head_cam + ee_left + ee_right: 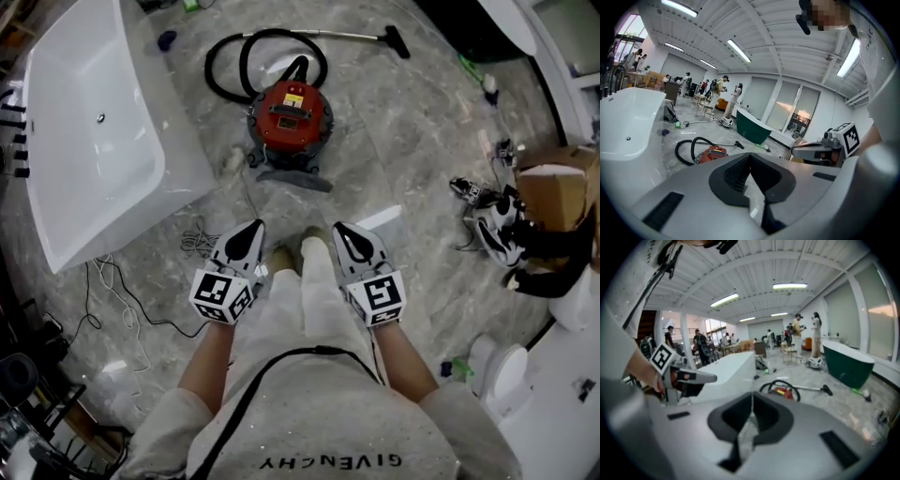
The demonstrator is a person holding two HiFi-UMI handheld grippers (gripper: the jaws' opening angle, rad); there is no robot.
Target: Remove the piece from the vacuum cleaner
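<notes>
Left tongs (248, 232) and right tongs (345, 232): clenched, empty. Vacuum cleaner (289, 114) well ahead. Hose (223, 67) probably floppy; grasp the rigid tube (349, 35) instead.

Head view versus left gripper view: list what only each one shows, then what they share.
Head view only: the person's shoes and the marker cube on the left gripper. Left gripper view only: ceiling lights and people standing far back. Both: the red vacuum cleaner with its black hose, the white bathtub and the right gripper.
</notes>
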